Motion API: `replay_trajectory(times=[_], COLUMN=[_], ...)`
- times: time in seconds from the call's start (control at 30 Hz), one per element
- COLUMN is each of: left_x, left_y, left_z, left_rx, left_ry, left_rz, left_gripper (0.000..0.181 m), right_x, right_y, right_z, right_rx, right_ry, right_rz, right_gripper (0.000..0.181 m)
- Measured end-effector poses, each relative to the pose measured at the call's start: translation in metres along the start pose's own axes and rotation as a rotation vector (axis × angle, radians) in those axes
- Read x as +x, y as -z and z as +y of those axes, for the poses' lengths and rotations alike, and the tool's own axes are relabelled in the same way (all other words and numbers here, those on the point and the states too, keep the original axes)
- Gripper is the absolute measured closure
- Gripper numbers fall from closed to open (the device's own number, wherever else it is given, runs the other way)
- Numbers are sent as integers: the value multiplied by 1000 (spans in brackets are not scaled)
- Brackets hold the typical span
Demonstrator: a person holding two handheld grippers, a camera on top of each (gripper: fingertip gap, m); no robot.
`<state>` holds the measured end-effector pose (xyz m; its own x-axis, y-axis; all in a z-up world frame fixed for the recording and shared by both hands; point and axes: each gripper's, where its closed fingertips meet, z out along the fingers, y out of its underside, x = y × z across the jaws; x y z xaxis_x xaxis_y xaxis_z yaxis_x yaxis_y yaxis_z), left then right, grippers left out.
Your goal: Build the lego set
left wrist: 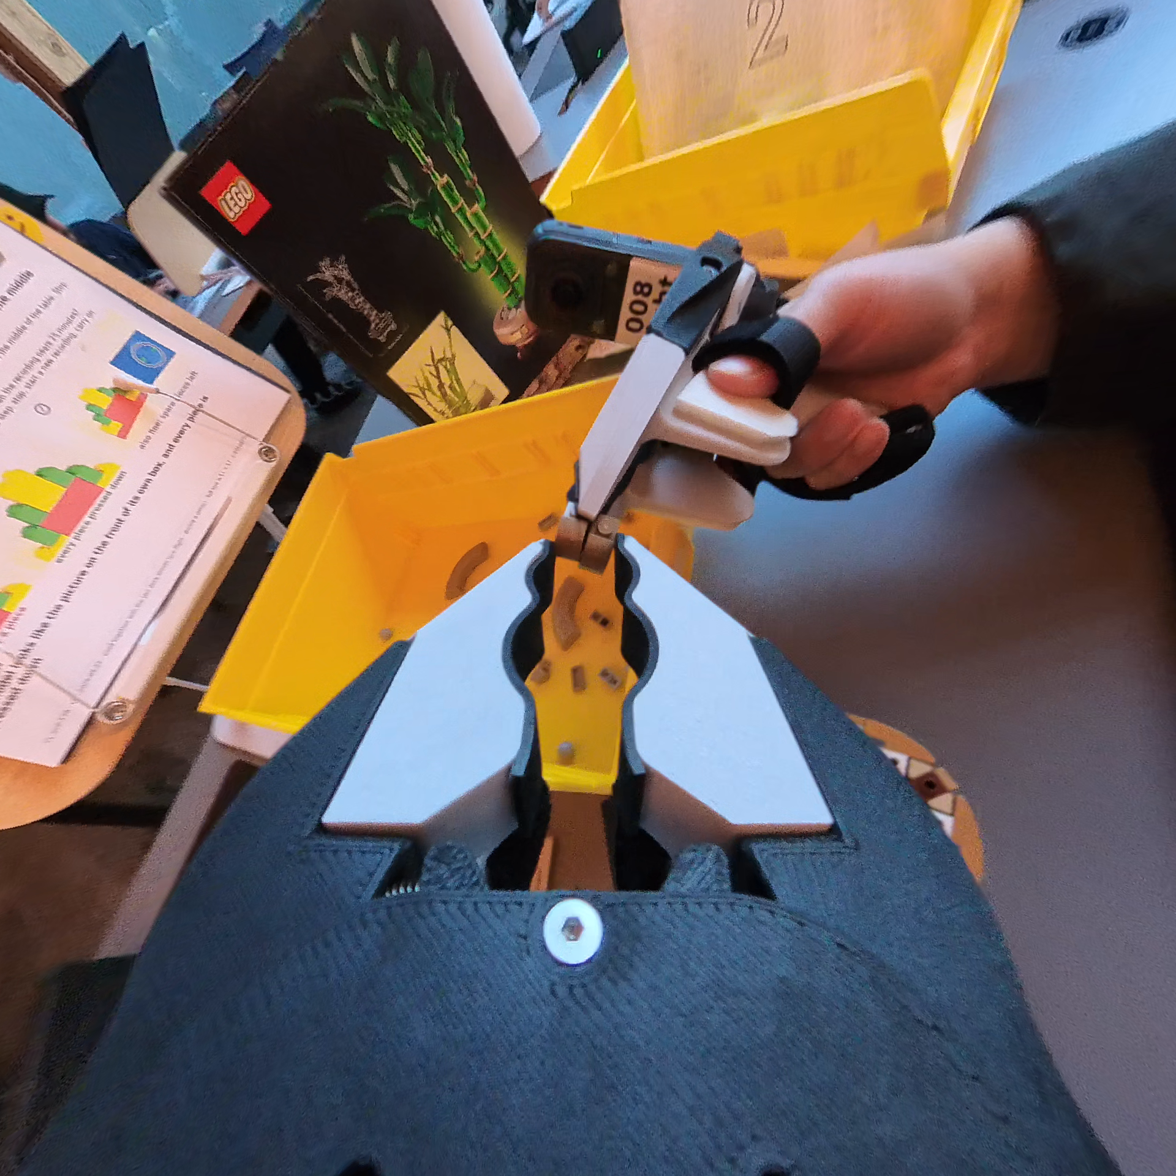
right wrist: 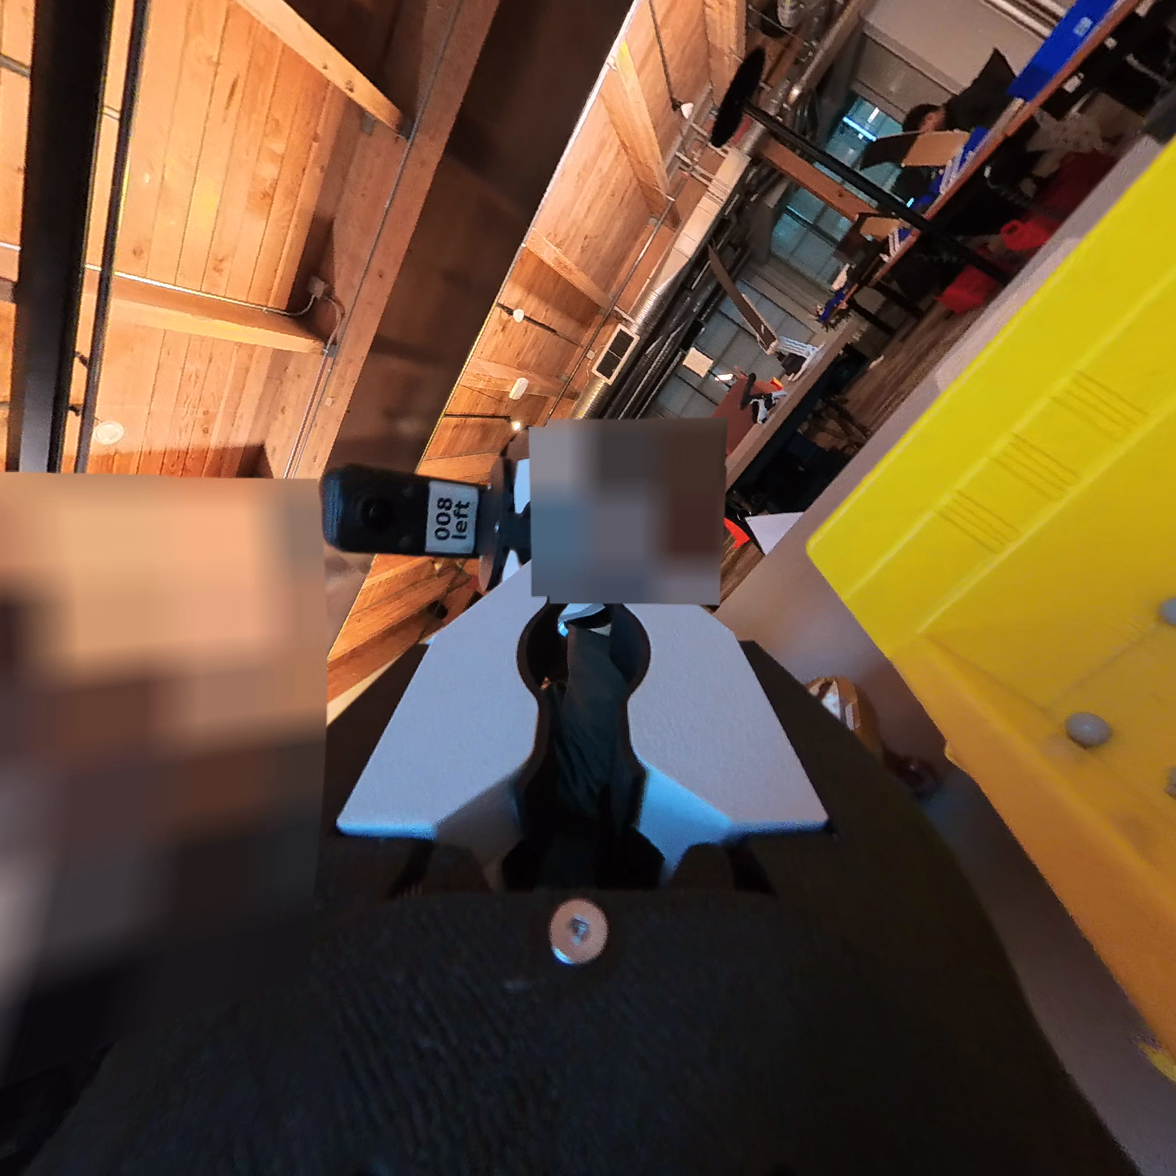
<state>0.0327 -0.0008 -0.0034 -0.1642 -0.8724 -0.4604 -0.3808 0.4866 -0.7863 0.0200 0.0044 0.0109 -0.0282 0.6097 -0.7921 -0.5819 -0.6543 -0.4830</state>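
Fingers (left wrist: 445,700) of the left gripper (left wrist: 582,573) stand a little apart, their tips at twelve o'clock meeting a small brown piece (left wrist: 588,541). That same piece is clamped from above by the right gripper (left wrist: 590,531), which slants in from two o'clock with its narrow tips shut on it, held by a hand (left wrist: 891,382) in a dark sleeve. Whether the left tips actually pinch the piece I cannot tell.

At nine o'clock an instruction sheet (left wrist: 114,496) with brick drawings lies on a wooden board. At eleven o'clock the dark set box (left wrist: 356,210) with green stalks pictured on it leans upright. Just below the grippers a yellow tray (left wrist: 356,573) holds loose brown pieces; about nine show, two of them curved (left wrist: 468,566), the others small. A second yellow tray (left wrist: 795,159) stands at one o'clock with a pale paper bag (left wrist: 783,63) inside it.

From the right wrist view the right gripper's own fingers (right wrist: 458,732) point up toward a timber ceiling (right wrist: 223,223); their tips are hidden behind a mosaic patch. At ten o'clock sits the left gripper's black camera (right wrist: 382,509). At three o'clock runs a yellow tray wall (right wrist: 1018,509).
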Motion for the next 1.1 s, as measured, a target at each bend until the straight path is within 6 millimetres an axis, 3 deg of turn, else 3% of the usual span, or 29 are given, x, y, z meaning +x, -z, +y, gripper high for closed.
replay_trajectory(times=[0.03, 0.27, 0.47, 0.6, 0.7, 0.9, 1.0, 1.1], left_x=[0, -5, -11, -10, -14, -31, -36, -41], left_y=[1, 5, 12, 20, 26, 40, 42, 37], left_z=[-2, -6, -8, -19, -23, -20, -11, 13], left_rx=[21, 98, 108, 164, 188, 177, 126, -14], left_ry=[30, 127, 130, 166, 187, 176, 156, 113], left_rz=[15, 51, 40, 69, 71, 8, -18, -56], left_gripper=[164, 172, 174, 174, 174, 174, 174, 174], right_x=[-3, -17, -63, -82, -76, -41, -16, 35], right_y=[0, 2, 6, 3, -2, 5, 11, 35], right_z=[-1, -8, -10, 2, 12, -1, -12, -31], right_rx=[5, 46, 57, 4, -42, -124, -201, -344], right_ry=[12, 65, 234, 348, 651, 1620, 1771, 1698], right_rz=[-12, -72, -255, -317, -180, 432, 659, 953], right_gripper=[176, 176, 176, 175, 176, 175, 175, 174])
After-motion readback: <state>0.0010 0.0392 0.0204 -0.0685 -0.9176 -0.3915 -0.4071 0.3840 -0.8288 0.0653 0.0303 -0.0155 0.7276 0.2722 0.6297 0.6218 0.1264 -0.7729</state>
